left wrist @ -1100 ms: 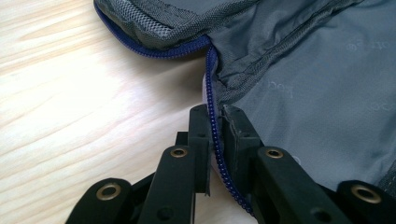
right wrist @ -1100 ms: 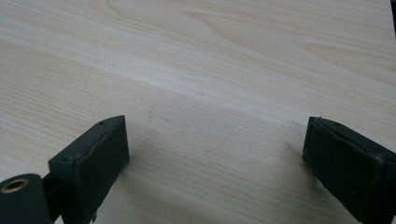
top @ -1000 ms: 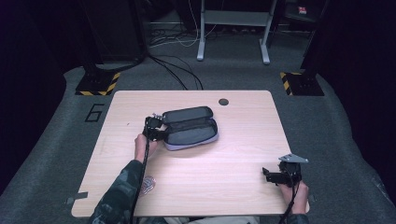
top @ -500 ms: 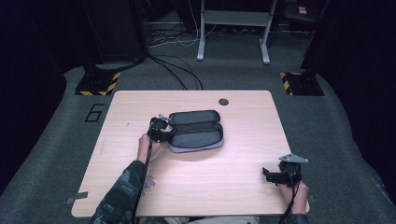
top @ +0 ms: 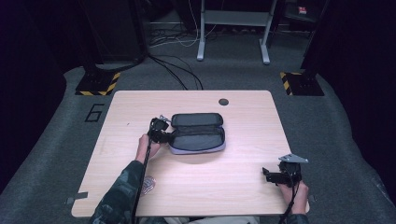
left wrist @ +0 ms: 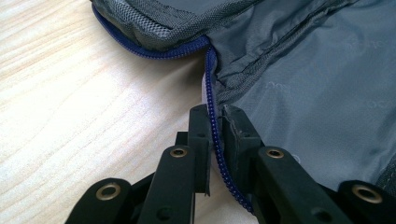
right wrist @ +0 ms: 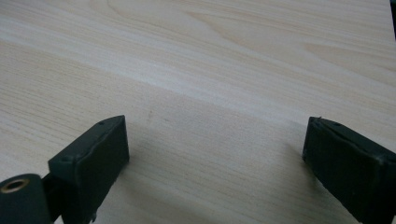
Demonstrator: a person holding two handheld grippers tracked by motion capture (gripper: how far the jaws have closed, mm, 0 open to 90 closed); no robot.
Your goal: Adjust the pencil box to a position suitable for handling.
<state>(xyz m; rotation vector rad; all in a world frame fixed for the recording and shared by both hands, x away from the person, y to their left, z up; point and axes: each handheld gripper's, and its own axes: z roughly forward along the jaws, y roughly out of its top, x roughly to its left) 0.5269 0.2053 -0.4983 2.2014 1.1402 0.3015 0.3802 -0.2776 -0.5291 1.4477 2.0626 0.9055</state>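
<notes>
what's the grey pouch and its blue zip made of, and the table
Pouch: likely nylon or polyester, with a coarse matte weave at the rim and a smoother, faintly shiny lining. Zip: blue, fine coil teeth, probably plastic. Table: pale wood-grain top, perhaps laminate.

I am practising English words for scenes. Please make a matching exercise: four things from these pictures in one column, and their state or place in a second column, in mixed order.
Things:
1. left gripper
2. right gripper
3. pouch
4. zipper

States or places:
A. blue
B. open, over bare table
C. grey, lying mid-table
D. shut on the zipper

Pairs: 1-D, 2-B, 3-C, 4-A
</notes>
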